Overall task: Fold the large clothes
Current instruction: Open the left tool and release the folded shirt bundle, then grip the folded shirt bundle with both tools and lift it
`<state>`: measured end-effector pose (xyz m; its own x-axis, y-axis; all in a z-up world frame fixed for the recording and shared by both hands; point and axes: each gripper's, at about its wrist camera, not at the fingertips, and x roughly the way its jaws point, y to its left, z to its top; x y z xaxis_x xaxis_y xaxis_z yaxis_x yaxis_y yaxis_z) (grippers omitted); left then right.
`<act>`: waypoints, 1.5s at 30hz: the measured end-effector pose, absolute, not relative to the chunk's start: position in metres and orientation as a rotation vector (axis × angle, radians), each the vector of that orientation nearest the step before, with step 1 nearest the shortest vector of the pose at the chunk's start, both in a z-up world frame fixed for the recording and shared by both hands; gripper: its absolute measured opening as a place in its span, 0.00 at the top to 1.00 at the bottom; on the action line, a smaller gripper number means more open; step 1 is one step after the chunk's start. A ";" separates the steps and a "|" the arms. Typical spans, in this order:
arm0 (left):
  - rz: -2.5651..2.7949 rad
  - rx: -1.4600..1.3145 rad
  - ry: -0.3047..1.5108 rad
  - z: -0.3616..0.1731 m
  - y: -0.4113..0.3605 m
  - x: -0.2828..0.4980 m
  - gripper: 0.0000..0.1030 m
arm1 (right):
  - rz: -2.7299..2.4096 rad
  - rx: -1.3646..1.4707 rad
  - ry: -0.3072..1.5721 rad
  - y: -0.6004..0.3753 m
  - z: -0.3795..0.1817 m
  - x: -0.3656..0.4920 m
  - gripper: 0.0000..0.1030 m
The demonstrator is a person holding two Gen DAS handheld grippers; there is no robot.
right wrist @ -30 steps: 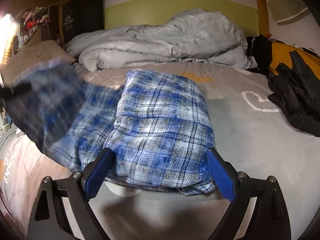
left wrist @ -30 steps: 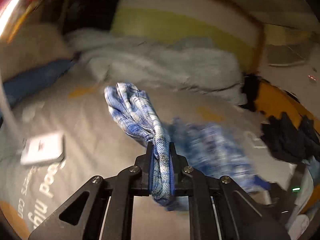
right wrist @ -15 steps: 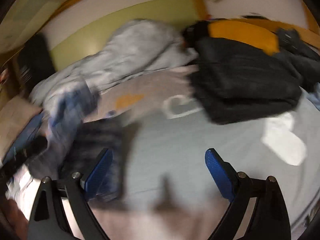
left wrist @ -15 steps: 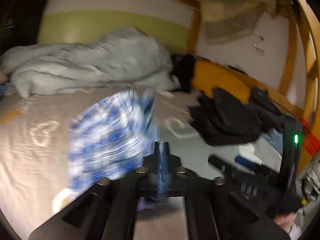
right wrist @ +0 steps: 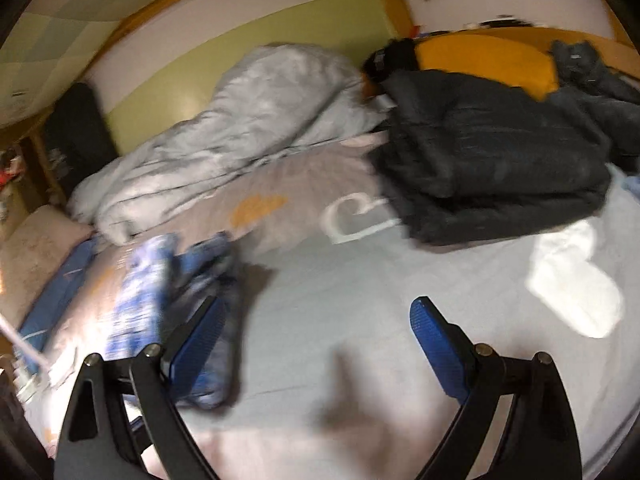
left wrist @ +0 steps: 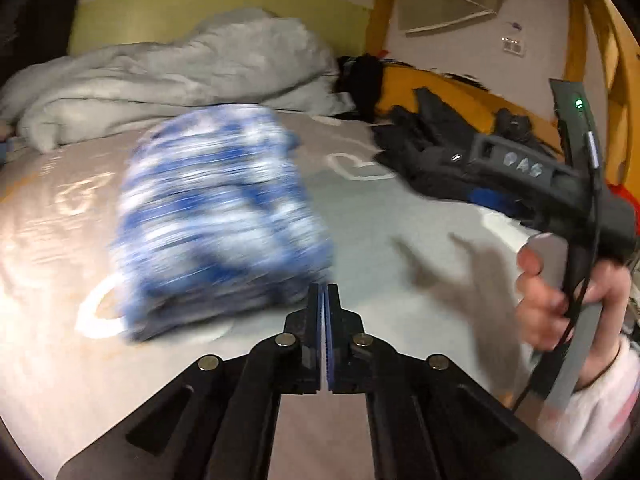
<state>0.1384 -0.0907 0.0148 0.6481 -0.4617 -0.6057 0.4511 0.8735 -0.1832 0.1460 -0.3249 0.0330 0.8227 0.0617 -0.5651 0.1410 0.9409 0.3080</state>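
The blue and white plaid shirt (left wrist: 216,216) lies folded in a bundle on the grey bed sheet (left wrist: 380,240), blurred by motion. My left gripper (left wrist: 323,292) is shut and empty, just right of the bundle's near corner. In the right wrist view the shirt (right wrist: 168,308) lies at the left, behind the left blue pad. My right gripper (right wrist: 316,320) is open and empty over bare sheet. It also shows in the left wrist view (left wrist: 480,192), held in a hand at the right.
A rumpled pale grey duvet (left wrist: 172,76) lies along the headboard. A pile of dark clothes (right wrist: 492,168) sits at the far right against an orange cushion (right wrist: 484,56). A white patch (right wrist: 576,288) lies on the sheet at right.
My left gripper let go of the plaid shirt, which now lies as a bundle on the sheet. My right gripper swung right, away from the shirt, and stayed open.
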 end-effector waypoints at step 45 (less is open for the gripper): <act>-0.329 -0.550 0.960 -0.041 0.011 0.287 0.44 | 0.475 0.678 0.883 -0.255 -0.053 0.244 0.50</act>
<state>0.2866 0.0108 -0.0413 0.5400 -0.4963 -0.6797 0.0250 0.8167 -0.5765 0.2439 -0.2554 -0.0530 0.5561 0.6316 -0.5402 -0.1029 0.6973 0.7094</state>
